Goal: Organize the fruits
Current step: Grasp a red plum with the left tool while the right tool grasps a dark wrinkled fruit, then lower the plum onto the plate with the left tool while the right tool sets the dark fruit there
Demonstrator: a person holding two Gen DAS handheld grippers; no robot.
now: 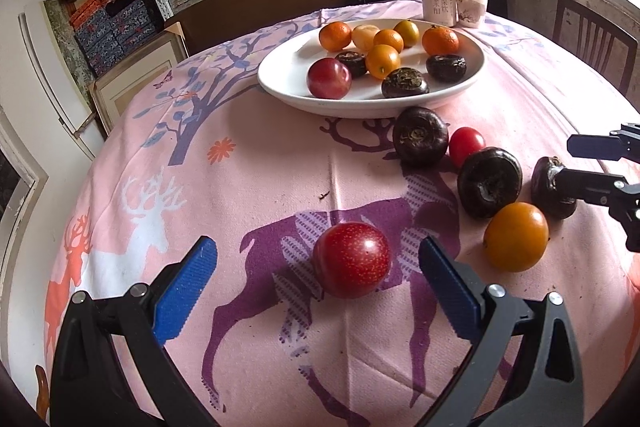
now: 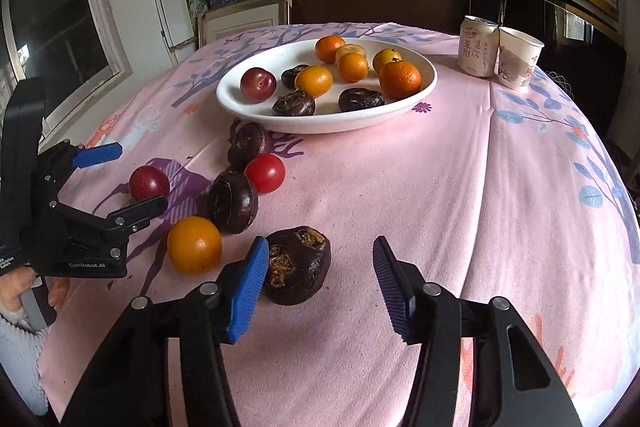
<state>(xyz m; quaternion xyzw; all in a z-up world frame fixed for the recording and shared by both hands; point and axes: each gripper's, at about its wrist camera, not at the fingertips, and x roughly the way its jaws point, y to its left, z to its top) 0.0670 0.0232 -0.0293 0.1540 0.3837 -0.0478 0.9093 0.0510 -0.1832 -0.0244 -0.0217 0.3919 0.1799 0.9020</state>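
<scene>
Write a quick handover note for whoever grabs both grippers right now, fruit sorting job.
Left gripper: open, astride the red plum, no grip.
Right gripper: open around a dark chestnut; one pad touches it, the other is clear.
Done: ten fruits on the plate.
Left on the cloth: plum, three chestnuts, tomato, orange fruit.

Both black two-finger grippers with blue ribbed pads, left gripper (image 1: 318, 259) and right gripper (image 2: 320, 275), angle downward, jaws spread apart
</scene>
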